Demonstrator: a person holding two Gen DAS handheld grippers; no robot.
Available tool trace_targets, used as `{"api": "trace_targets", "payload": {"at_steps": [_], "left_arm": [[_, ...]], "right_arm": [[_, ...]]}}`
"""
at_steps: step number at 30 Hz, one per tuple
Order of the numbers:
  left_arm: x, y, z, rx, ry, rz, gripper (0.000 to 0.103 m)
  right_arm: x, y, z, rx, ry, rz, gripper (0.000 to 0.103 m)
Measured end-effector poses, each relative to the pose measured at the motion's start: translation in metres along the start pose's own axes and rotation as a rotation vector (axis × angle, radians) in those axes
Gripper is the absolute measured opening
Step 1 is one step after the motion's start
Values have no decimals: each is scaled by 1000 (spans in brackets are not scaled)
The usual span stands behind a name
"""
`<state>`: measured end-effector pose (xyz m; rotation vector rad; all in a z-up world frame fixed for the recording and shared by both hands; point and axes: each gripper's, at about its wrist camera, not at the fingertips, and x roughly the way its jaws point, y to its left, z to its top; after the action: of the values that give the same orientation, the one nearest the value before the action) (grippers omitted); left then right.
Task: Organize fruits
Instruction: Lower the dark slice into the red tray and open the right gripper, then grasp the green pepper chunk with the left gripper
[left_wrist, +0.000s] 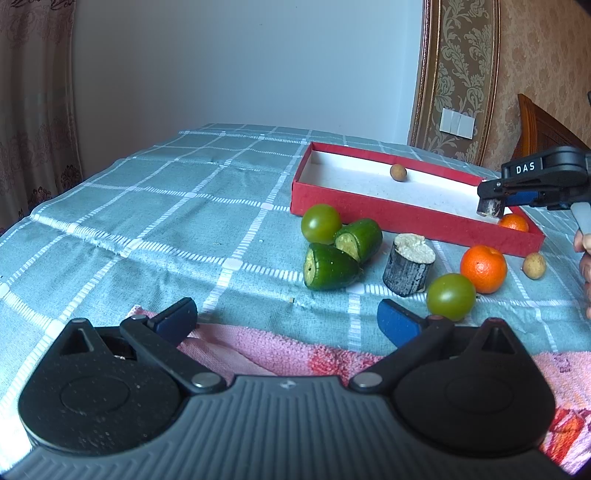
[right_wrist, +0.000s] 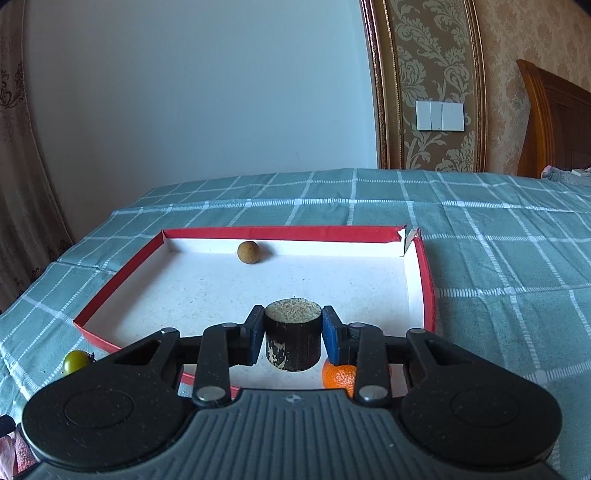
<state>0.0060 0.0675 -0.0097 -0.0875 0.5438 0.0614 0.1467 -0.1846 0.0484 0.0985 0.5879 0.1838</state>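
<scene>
Right wrist view: right hand-held gripper (right_wrist: 293, 334) pinches a dark stump (right_wrist: 292, 338) over the red box (right_wrist: 424, 273); left hand-held gripper (left_wrist: 288, 321) is spread, tomato (left_wrist: 451, 296) at two o'clock.

The left hand-held gripper (left_wrist: 288, 321) stands wide open at six o'clock above a pink towel (left_wrist: 258, 354) on the checked worktop (left_wrist: 147, 206). Ahead lie two green tomatoes (left_wrist: 320, 223), two cucumber pieces (left_wrist: 330, 266), a dark stub (left_wrist: 408, 266), an orange (left_wrist: 483, 268) and a longan (left_wrist: 534, 266). At two o'clock the red tray (left_wrist: 388, 212) holds a longan and an orange; over its near right corner the right hand-held gripper (left_wrist: 489, 206) grips another stub (left_wrist: 488, 209).
</scene>
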Motion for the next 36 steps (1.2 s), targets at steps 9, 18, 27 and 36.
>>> {"api": "trace_targets", "payload": {"at_steps": [9,18,27,36], "left_arm": [[0,0,0,0,0,2,103],[2,-3,0,24,15,14,103],[-1,2,12,9,34,21,79],[8,-11,31,67,69,-43,42]], "right_arm": [[-32,-20,-8,91,-85,7,52],[-88,-31,-66,190,-93,53,65],[-82,-38,-93,269,-67,90,66],[-84,-42,-96,297,-72,113,66]]}}
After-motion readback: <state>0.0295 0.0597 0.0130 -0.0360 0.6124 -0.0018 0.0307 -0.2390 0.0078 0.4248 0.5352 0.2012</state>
